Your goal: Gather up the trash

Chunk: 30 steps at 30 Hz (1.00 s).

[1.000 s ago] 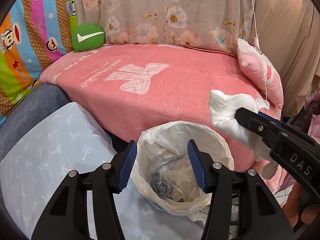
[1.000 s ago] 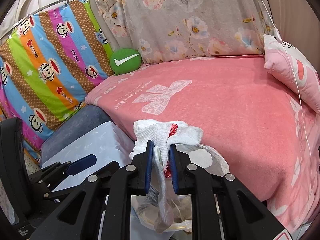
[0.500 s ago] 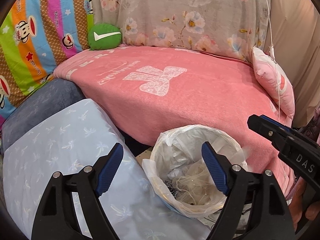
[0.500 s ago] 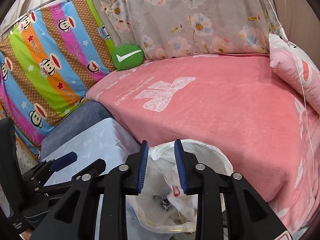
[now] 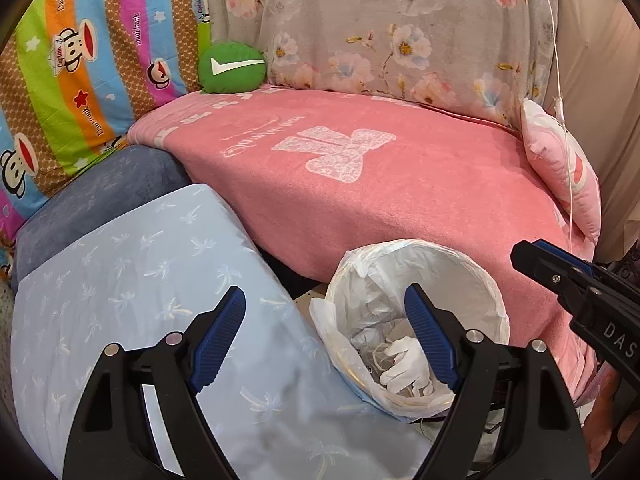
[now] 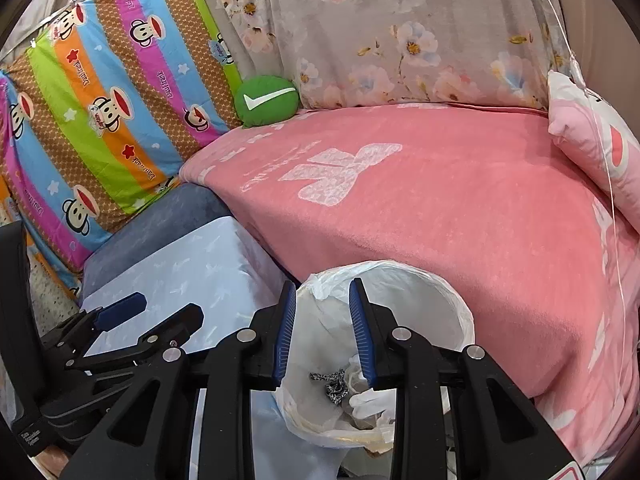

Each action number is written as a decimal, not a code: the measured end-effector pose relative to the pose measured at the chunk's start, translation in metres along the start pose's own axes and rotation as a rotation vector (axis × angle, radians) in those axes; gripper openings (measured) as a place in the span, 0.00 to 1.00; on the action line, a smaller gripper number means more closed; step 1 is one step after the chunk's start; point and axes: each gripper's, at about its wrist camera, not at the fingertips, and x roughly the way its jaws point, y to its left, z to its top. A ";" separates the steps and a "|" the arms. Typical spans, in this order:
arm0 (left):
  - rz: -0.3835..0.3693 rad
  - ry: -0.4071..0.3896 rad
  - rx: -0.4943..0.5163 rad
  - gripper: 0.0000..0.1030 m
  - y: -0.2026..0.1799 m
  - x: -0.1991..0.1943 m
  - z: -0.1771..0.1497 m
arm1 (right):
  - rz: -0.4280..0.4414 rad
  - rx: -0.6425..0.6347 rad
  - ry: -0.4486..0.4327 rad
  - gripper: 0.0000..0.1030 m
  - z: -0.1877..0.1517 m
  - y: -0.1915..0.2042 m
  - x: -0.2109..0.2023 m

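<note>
A round waste bin lined with a thin white plastic bag [image 5: 476, 280] stands on the floor against the edge of a bed covered by a pink fleece blanket with a pale printed motif [image 5: 400, 192]. Inside the bin, on top of crumpled clear plastic, lies a bunched white cloth with a small red mark [image 5: 404, 364], and beside it a scrap of black-and-white patterned fabric [image 6: 334, 386]. The left gripper [image 5: 324, 336], black with ribbed blue pads, has its jaws spread wide, having just been opening; nothing is between them, and one blue pad stands over a pale blue cushion with a white palm-tree print [image 5: 140, 280] while the other stands over the mouth of the bin. The right gripper [image 6: 322, 334] hangs above the bin's rim with its jaws parted by a narrow gap, having just been opening too; they hold nothing, and the white cloth sits in the bin below them. A dark blue-grey cushion [image 5: 100, 204] lies behind the pale blue one. At the back, a round green cushion with a white tick mark [image 5: 232, 68] rests against a striped cartoon-monkey quilt [image 5: 80, 60] and a grey floral sheet [image 5: 400, 28]. A pink-and-white pillow [image 5: 564, 176] sits at the blanket's far right.
</note>
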 end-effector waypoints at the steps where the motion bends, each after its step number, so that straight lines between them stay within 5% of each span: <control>1: 0.005 0.000 -0.003 0.76 0.001 -0.001 -0.001 | 0.001 -0.002 0.002 0.27 -0.002 0.001 0.000; 9: 0.045 -0.003 -0.012 0.83 0.006 -0.007 -0.012 | -0.033 -0.053 0.021 0.33 -0.018 0.010 -0.001; 30: 0.104 0.024 -0.072 0.84 0.014 -0.011 -0.040 | -0.140 -0.145 0.067 0.44 -0.056 0.013 -0.002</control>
